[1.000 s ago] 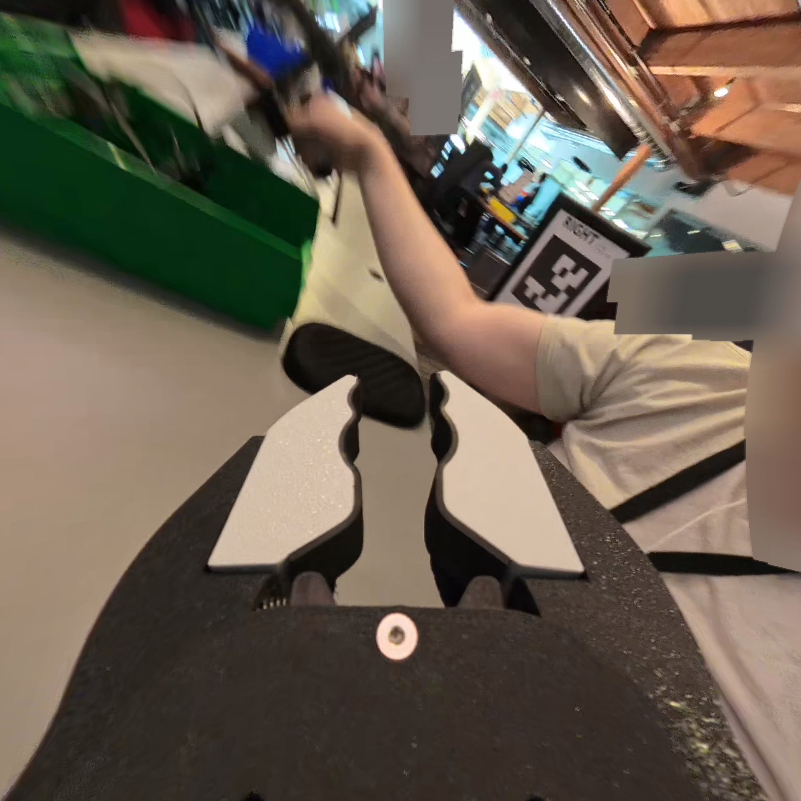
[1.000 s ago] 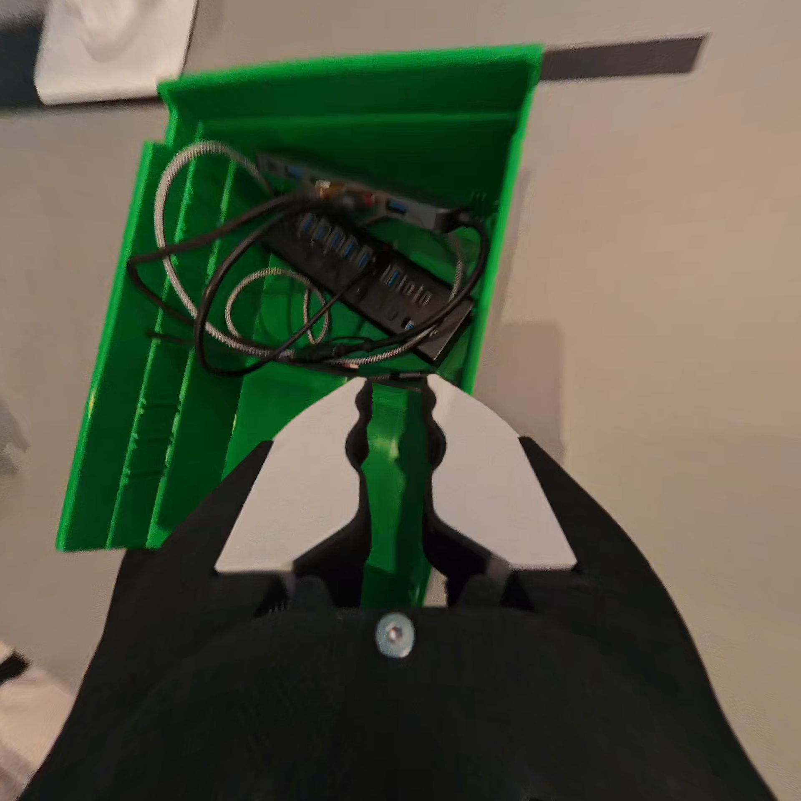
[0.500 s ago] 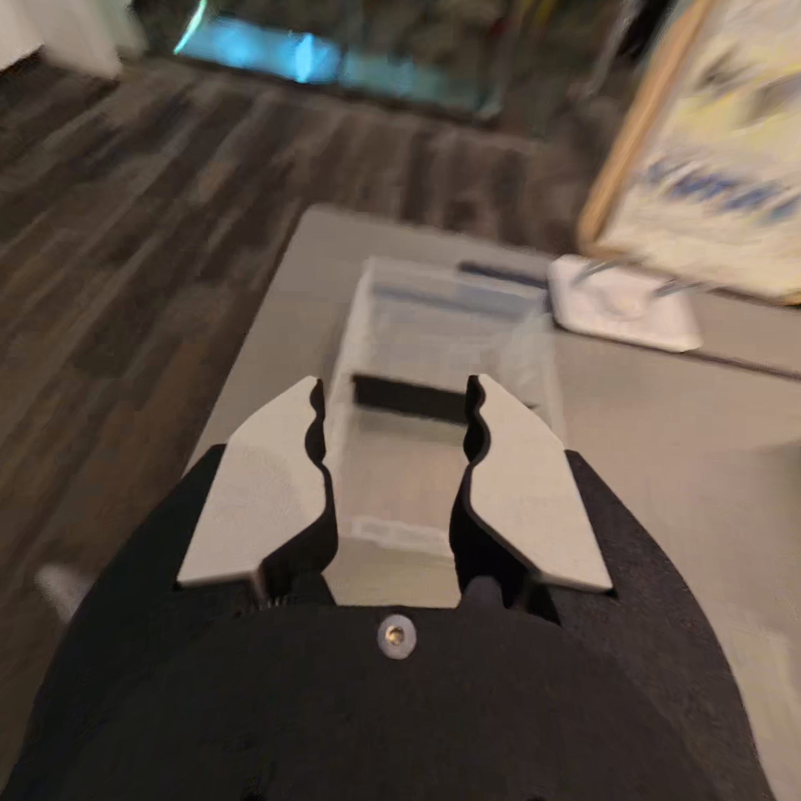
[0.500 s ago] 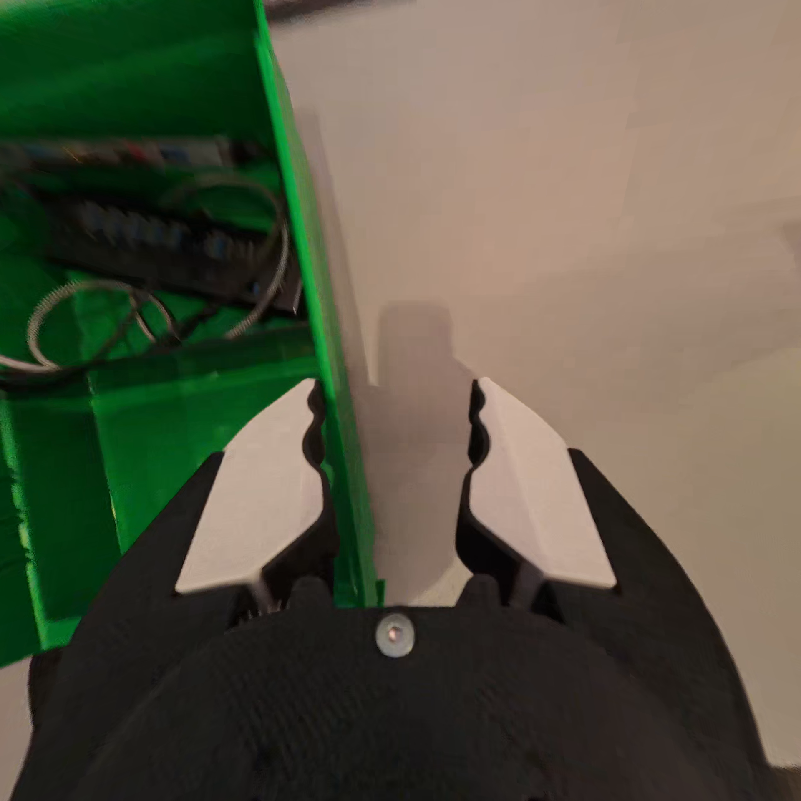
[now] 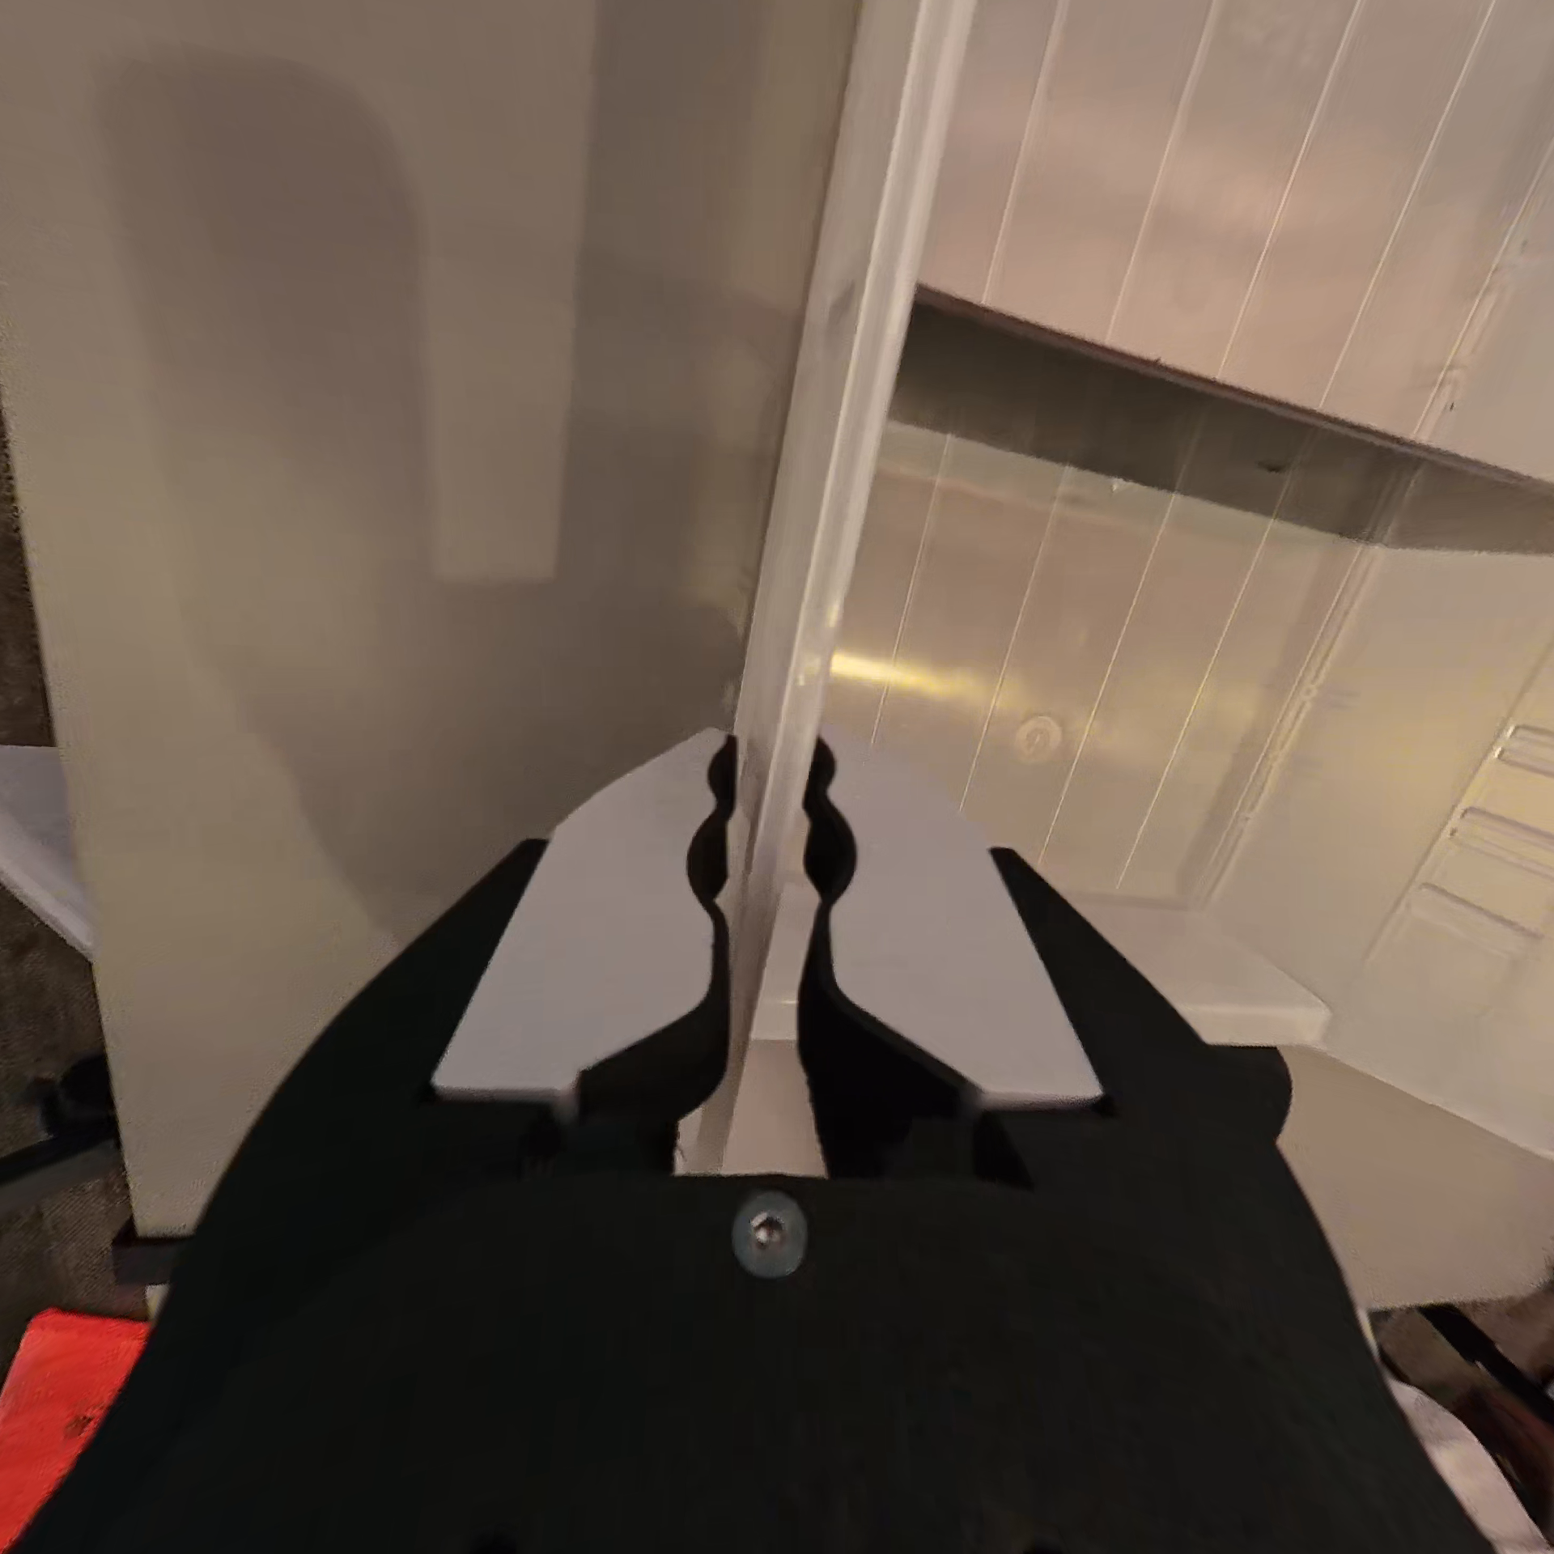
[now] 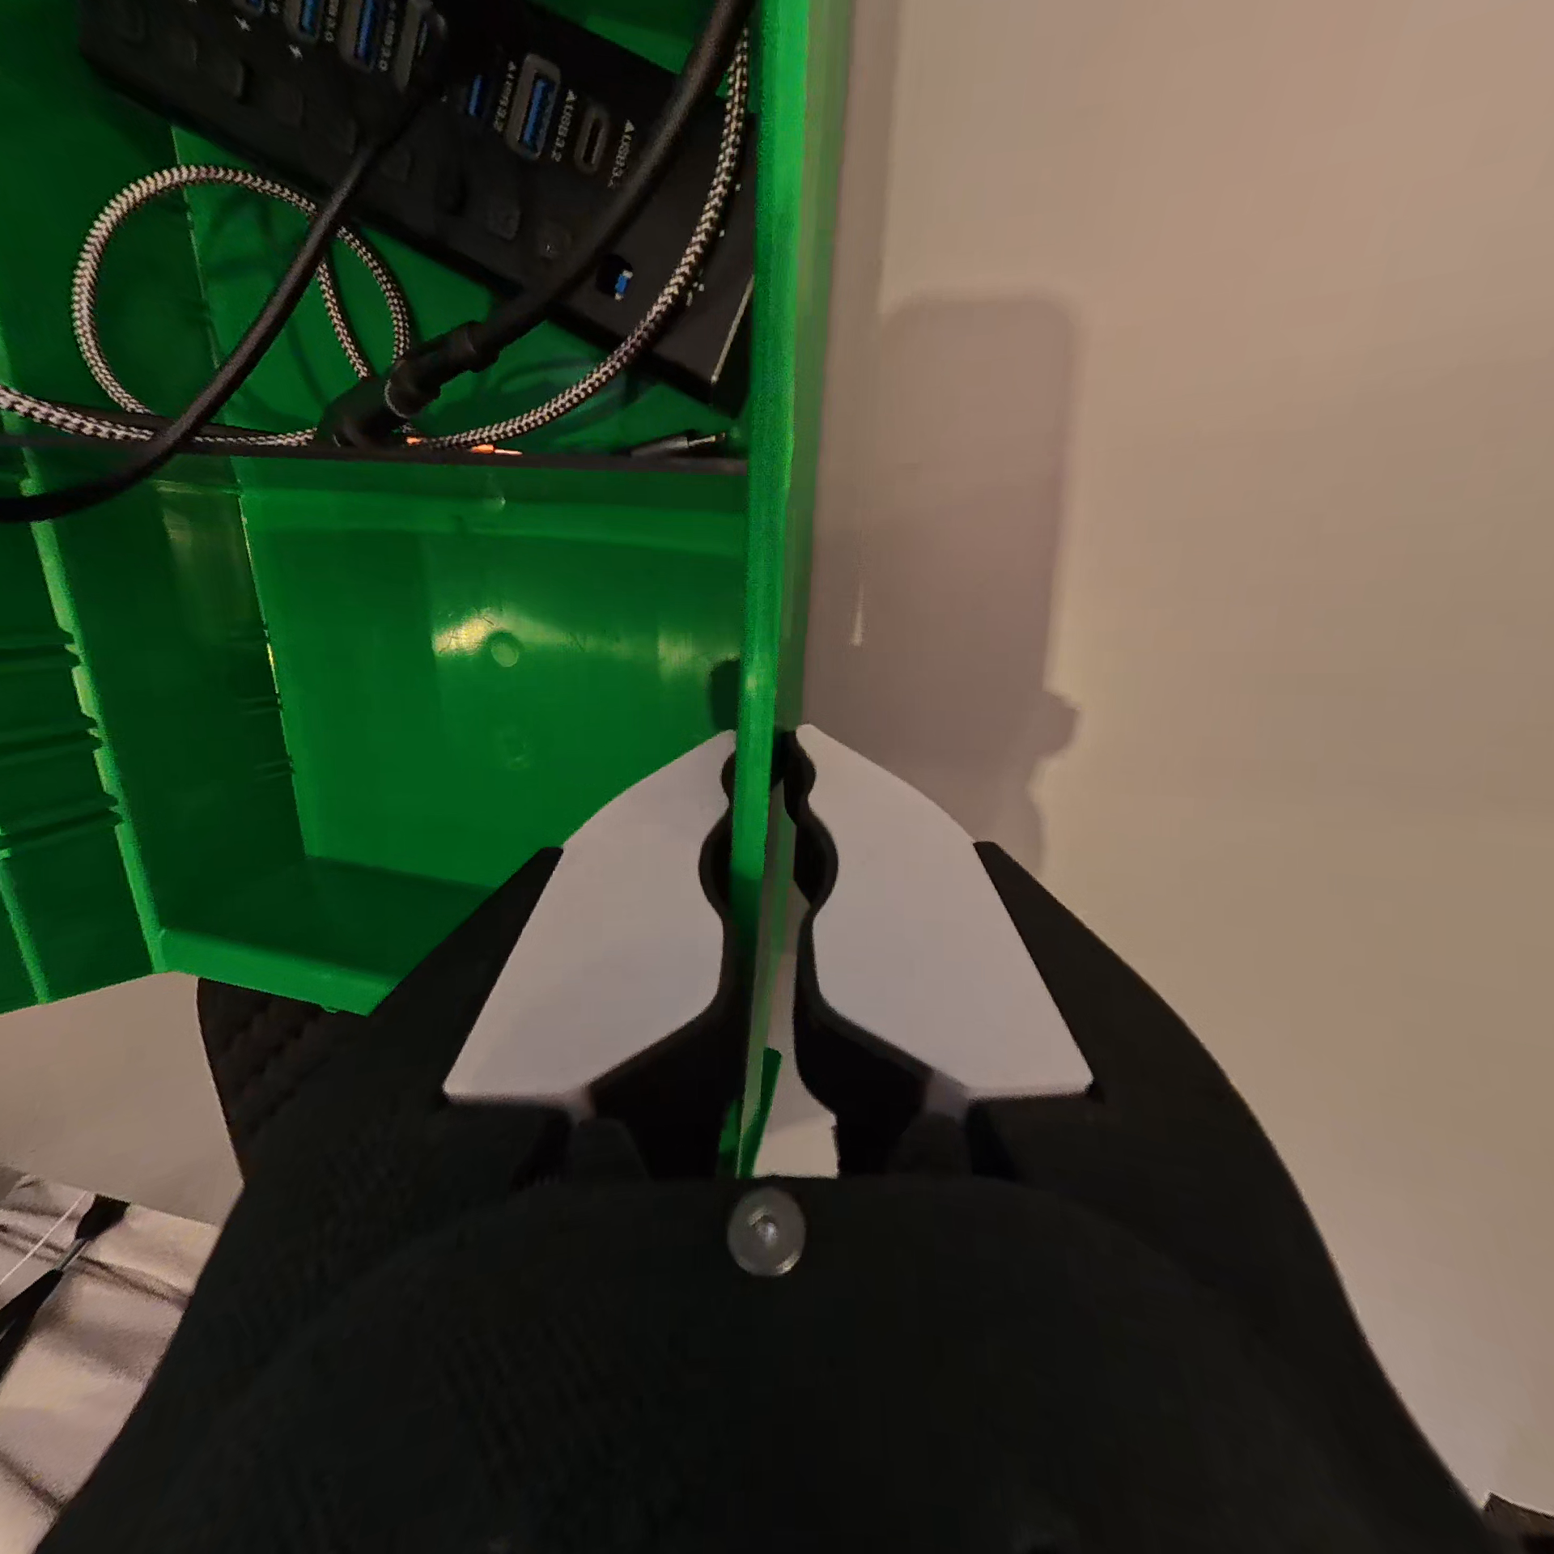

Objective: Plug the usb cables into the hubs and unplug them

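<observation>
Both grippers have closed in since half a second ago: each was spread above a bin wall, now each pinches one.

Left gripper (image 5: 772,757) straddles the left wall of the clear bin (image 5: 841,471), jaws nearly together with the wall's rim running up between them. Contact looks likely on both sides, slight blur so can't confirm a full clamp. Left finger is outside over the table (image 5: 336,589), right finger inside the bin. Clear bin interior shows ribbed walls and a bare floor. Red object (image 5: 59,1396) at bottom left, off the table edge, can't tell what it is.

Right gripper (image 6: 761,744) is clamped on the right wall of the green bin (image 6: 769,420), left finger inside, right finger outside over bare table. Wall runs straight through the jaw gap.

Task items sit in the green bin's far compartment, beyond a divider: black hub (image 6: 547,151) lying at an angle with blue ports up, its right end against the gripped wall. Braided cable (image 6: 235,181) loops left of the hub and another run crosses over the hub's right end. Black cable (image 6: 353,168) drapes across the hub, its thicker end (image 6: 437,370) lying near the divider. Near compartment beside the right gripper holds nothing visible.
</observation>
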Demonstrator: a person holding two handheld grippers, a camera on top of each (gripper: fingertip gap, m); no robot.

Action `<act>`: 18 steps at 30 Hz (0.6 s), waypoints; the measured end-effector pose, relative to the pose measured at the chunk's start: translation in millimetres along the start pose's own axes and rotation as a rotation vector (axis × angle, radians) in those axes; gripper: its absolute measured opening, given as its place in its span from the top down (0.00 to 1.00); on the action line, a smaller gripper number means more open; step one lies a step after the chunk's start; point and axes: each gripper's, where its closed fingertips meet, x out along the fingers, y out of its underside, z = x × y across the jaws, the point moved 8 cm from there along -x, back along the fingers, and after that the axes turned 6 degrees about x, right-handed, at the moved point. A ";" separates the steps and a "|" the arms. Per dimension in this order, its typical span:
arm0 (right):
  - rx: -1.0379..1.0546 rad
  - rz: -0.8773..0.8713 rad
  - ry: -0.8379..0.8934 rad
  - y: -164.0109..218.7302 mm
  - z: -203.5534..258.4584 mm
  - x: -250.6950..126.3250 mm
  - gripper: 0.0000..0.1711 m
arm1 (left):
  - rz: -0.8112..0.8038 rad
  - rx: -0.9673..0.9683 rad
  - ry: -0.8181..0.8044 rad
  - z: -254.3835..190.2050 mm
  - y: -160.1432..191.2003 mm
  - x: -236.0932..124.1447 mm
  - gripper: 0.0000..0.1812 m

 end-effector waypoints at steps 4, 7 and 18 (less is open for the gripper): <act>-0.060 0.014 0.022 1.7 4.3 0.4 0.96 | 0.042 0.066 0.026 -6.7 3.9 4.5 0.97; -0.120 0.039 0.037 3.6 10.7 1.2 0.95 | 0.090 0.144 -0.006 -14.6 5.4 7.4 0.97; -0.201 0.160 0.151 2.6 47.3 7.9 0.93 | 0.261 0.291 0.066 -75.0 7.4 22.0 0.94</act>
